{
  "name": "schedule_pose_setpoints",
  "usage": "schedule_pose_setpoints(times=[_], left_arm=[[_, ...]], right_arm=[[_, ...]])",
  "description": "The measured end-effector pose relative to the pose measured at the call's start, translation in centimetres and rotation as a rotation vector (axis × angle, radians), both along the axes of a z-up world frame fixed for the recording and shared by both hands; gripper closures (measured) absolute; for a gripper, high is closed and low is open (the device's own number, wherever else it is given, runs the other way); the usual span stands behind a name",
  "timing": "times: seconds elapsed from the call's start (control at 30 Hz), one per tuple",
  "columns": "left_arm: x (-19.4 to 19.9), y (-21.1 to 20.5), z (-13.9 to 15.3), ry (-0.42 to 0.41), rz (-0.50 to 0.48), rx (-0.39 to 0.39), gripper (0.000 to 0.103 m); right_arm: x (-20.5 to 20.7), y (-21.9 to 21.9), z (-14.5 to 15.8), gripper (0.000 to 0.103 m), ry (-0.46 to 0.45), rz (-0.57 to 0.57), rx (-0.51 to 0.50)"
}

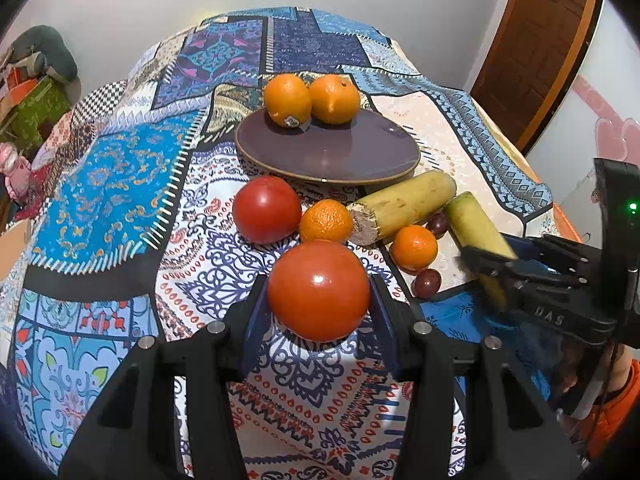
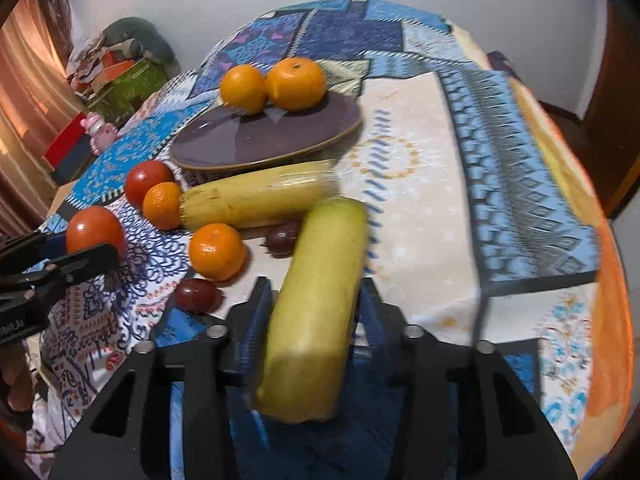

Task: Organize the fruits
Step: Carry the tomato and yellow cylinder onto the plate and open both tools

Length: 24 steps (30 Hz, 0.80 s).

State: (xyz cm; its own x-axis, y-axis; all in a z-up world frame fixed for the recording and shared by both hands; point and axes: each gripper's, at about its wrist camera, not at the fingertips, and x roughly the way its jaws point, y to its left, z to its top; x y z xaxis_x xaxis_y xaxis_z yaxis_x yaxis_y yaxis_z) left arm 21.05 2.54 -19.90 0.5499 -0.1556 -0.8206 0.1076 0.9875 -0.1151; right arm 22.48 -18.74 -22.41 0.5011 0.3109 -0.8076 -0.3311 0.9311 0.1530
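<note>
- The left gripper angles downward, its jaws clamped on a tomato.
- The right gripper angles downward, apparently pinching a yellow-green stalk piece.

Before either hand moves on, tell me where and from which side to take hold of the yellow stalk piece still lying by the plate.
Grip the lying stalk piece across its middle, fingers on its two long sides, coming down from above. It is a straight cylinder, so the middle balances. A small orange touches its cut end, the plate sits close behind and a grape in front, so end approaches look crowded.
</note>
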Motion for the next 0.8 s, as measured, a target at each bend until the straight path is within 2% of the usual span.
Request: schedule_pose_setpoints(times=[0.17, 0.53, 0.8], left_arm=[[-0.1, 0.0, 0.6, -0.02, -0.002, 0.0, 0.055], [1.0, -0.2, 1.3, -0.037, 0.005, 0.008, 0.055], [2.7, 0.5, 3.1, -0.09, 0.017, 0.018, 0.055]], right_arm=[[-0.3, -2.3, 0.7, 0.069, -0.03, -0.04, -0.046], [1.4, -1.6, -0.3, 0.069, -0.035, 0.005, -0.058], [1.8, -2.6, 2.5, 0.069, -0.104, -0.005, -0.022]])
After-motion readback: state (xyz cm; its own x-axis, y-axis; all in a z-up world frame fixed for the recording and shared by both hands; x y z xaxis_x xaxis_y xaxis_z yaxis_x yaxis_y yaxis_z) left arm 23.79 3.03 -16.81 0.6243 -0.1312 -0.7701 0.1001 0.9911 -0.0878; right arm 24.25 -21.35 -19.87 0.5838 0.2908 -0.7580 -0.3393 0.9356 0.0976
